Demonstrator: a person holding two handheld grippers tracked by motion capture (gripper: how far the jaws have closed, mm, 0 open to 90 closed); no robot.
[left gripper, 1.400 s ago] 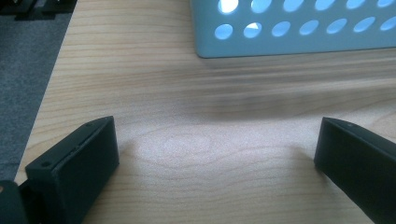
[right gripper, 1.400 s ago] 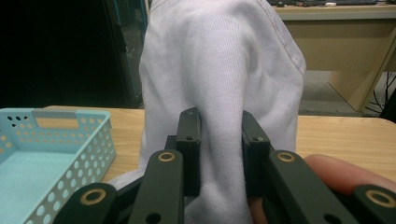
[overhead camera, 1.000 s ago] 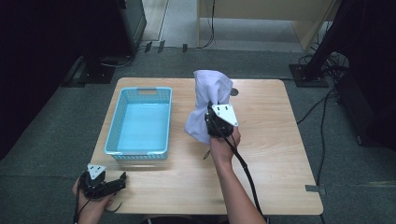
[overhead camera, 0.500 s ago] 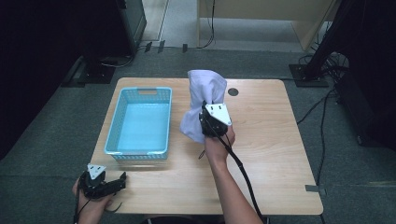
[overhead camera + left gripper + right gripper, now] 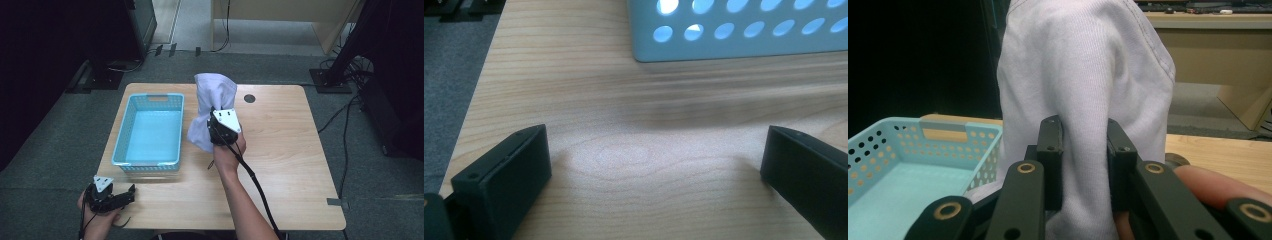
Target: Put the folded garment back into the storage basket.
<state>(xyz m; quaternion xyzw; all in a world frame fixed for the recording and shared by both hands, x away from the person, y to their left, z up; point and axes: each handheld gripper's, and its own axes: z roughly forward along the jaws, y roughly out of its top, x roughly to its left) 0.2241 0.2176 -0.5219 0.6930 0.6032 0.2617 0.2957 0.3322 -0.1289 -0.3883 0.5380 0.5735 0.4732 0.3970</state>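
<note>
Clamping a white cloth point(image 5: 212, 102), my right claw point(image 5: 216, 131) has its jaws pressed together on a bunched fold of the fabric, as the right gripper view shows, where the cloth point(image 5: 1083, 95) rises between the two black jaws and hangs down below them. I hold the cloth lifted above the wooden surface point(image 5: 290, 150), just to the right of the basket point(image 5: 131, 120), with its lower end drooping near the basket's right wall.

My left claw point(image 5: 129, 192) rests at the near left corner of the surface, jaws spread wide apart with nothing between them; in the left gripper view I see only bare wood grain between the jaws and the basket's perforated wall point(image 5: 734, 35) farther off.

The light blue basket sits on the left half of the surface and I see nothing inside it. I can read no label or writing anywhere.
</note>
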